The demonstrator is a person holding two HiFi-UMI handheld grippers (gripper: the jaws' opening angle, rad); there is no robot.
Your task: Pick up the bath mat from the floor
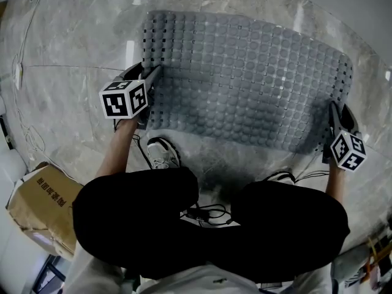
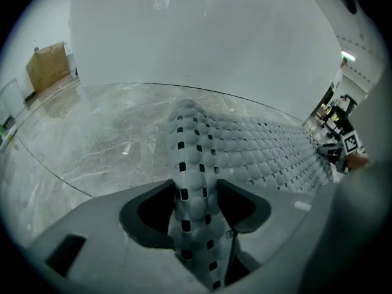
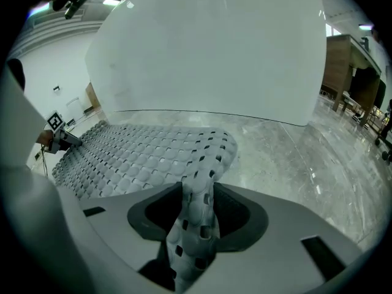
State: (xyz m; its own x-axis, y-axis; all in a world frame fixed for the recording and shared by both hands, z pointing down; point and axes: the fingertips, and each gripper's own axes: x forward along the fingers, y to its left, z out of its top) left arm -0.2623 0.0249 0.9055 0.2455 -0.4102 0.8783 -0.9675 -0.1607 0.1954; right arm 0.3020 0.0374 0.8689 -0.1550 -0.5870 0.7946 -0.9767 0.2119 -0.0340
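A grey rubber bath mat (image 1: 245, 78) with rows of round bumps and small holes lies spread on the marble floor (image 1: 73, 35) in the head view. My left gripper (image 1: 153, 79) is at the mat's left edge, my right gripper (image 1: 335, 112) at its right edge. In the left gripper view the jaws of the left gripper (image 2: 195, 202) are shut on a raised fold of the mat (image 2: 257, 152). In the right gripper view the right gripper (image 3: 197, 212) likewise pinches a lifted fold of the mat (image 3: 141, 158). Between the two grips, most of the mat still rests on the floor.
A cardboard box (image 1: 43, 207) stands at the lower left by the person's black-clad legs (image 1: 141, 213). Shoes (image 1: 163, 154) and black cables (image 1: 208, 214) lie near the mat's front edge. A thin white cord (image 1: 21, 72) trails at the far left. A white wall (image 2: 202, 41) rises beyond the mat.
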